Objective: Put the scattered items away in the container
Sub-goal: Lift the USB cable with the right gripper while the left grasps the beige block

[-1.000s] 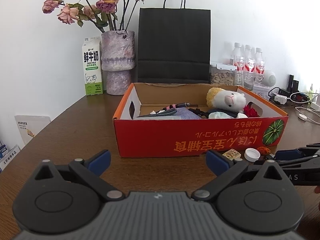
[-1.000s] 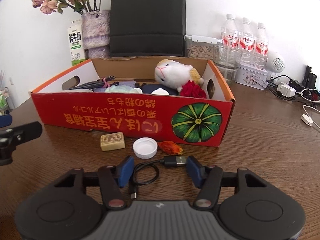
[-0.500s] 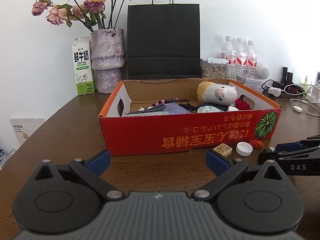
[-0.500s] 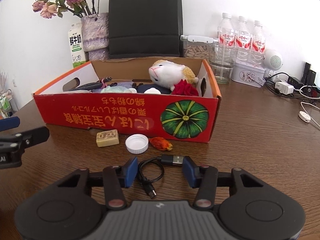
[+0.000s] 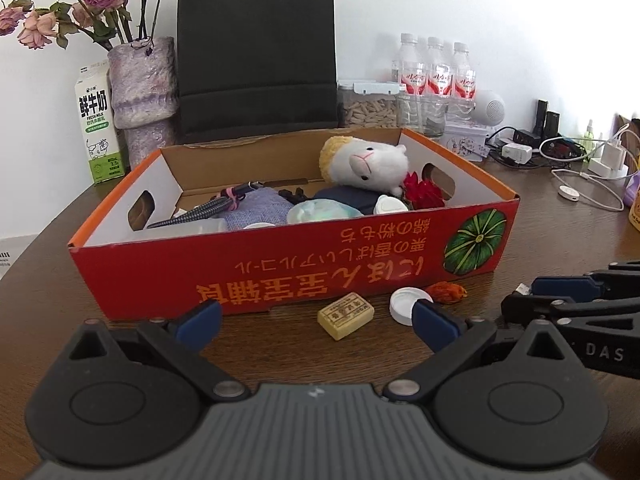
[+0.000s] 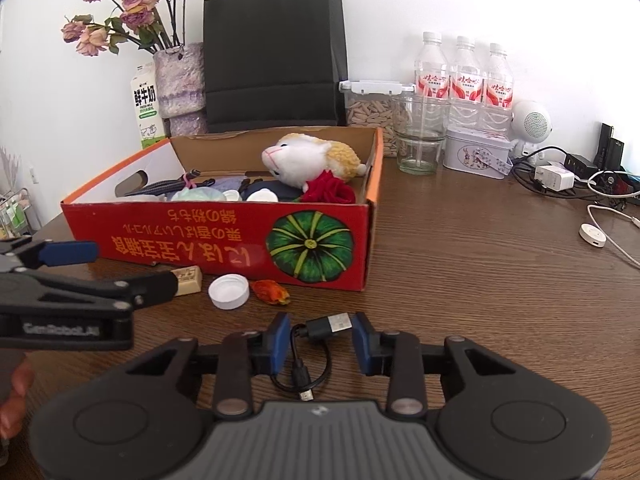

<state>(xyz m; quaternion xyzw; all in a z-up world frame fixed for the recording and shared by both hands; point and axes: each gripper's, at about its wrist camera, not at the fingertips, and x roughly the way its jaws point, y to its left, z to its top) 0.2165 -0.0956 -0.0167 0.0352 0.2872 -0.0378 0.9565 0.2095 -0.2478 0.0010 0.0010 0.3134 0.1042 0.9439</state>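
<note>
The red cardboard box (image 5: 280,276) holds a plush sheep (image 5: 368,162), a red flower and other small items. In front of it lie a tan block (image 5: 346,315), a white cap (image 5: 405,305) and an orange scrap (image 5: 446,292). My left gripper (image 5: 316,322) is open, and the tan block lies just beyond its fingertips. In the right wrist view, a black USB cable (image 6: 330,325) lies on the table between the pads of my right gripper (image 6: 320,340). Its jaws are closing around the plug, with a small gap still showing on the left side.
Behind the box stand a black paper bag (image 6: 272,56), a vase of dried roses (image 6: 180,80), a milk carton (image 6: 147,108), water bottles (image 6: 464,76), a glass and a tin. Chargers and cables (image 6: 560,176) clutter the right side. A person's fingers (image 6: 16,384) show at the left edge.
My left gripper has moved right, towards the tan block and cap. The right gripper has moved forward over the cable, and its jaws have narrowed around the plug.
</note>
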